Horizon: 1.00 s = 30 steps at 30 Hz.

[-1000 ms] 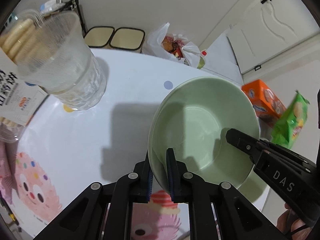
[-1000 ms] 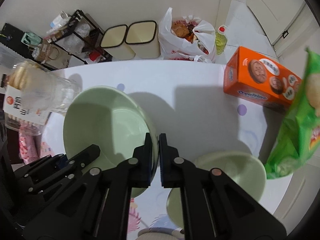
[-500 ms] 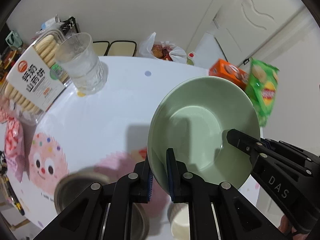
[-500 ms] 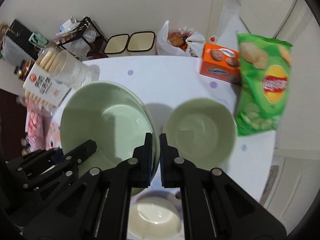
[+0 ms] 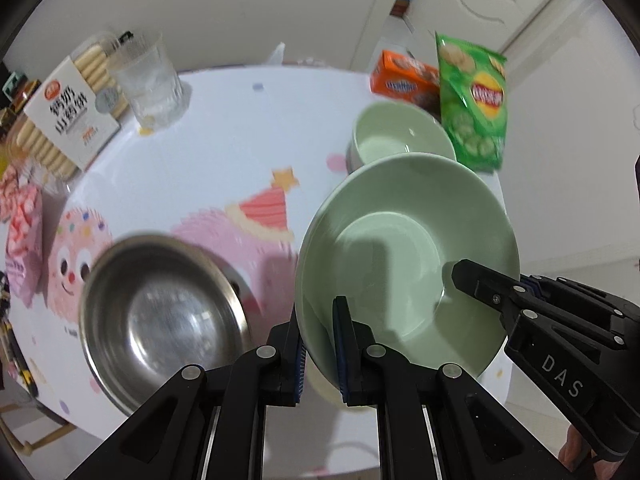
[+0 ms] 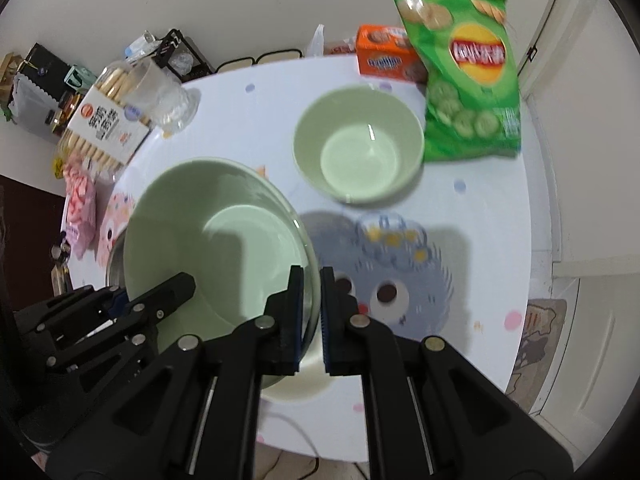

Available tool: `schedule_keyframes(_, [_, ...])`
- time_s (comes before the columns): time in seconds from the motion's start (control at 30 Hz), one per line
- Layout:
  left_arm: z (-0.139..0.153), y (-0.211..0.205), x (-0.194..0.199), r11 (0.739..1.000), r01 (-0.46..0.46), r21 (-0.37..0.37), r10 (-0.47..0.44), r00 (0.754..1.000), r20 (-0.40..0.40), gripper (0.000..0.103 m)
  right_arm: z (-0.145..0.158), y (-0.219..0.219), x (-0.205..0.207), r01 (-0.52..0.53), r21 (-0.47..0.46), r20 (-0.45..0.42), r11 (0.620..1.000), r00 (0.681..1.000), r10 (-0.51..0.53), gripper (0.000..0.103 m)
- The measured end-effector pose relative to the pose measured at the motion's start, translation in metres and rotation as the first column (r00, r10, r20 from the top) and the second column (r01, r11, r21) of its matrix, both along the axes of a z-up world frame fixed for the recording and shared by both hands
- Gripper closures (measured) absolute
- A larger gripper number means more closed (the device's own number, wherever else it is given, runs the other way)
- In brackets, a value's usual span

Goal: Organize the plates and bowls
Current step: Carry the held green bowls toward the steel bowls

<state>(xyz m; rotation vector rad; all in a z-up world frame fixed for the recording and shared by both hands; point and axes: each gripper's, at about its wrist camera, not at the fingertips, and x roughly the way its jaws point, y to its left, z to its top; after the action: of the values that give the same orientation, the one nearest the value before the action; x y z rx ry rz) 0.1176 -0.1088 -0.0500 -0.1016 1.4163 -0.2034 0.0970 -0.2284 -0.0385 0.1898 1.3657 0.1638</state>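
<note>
Left wrist view: steel bowl lies left below the left claw, clamped on the green plate's rim; right claw clamps its opposite rim; small green bowl beyond.

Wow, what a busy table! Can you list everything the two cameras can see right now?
Deep plate: 1, pale green, held above the table by its rim on opposite sides.
Bowl: 1, pale green, on the table by the chips.
Steel bowl: 1, silver, on the table beside the plate.
Cream dish: 1, mostly hidden under the plate.
Chip bag: 1, green, far table edge.
Biscuit box: 1, orange, behind the bag.
Glass: 1, clear.
Wafer pack: 1, white label.
Pink packets: table edge; number unclear.
Table: 1, white, cartoon prints.
Left gripper: black, shut on the plate.
Right gripper: black, shut on the plate.
</note>
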Motion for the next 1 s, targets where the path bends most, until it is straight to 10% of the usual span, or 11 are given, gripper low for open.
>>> schedule_keyframes(1.0, [-0.045,-0.015,-0.037,0.995,0.066,0.076,-0.061,0.996,-0.069,0.091,-0.048,0.002,-0.047,-0.048,-0.051,-0.089,0.998,0.995,0.043,0.092])
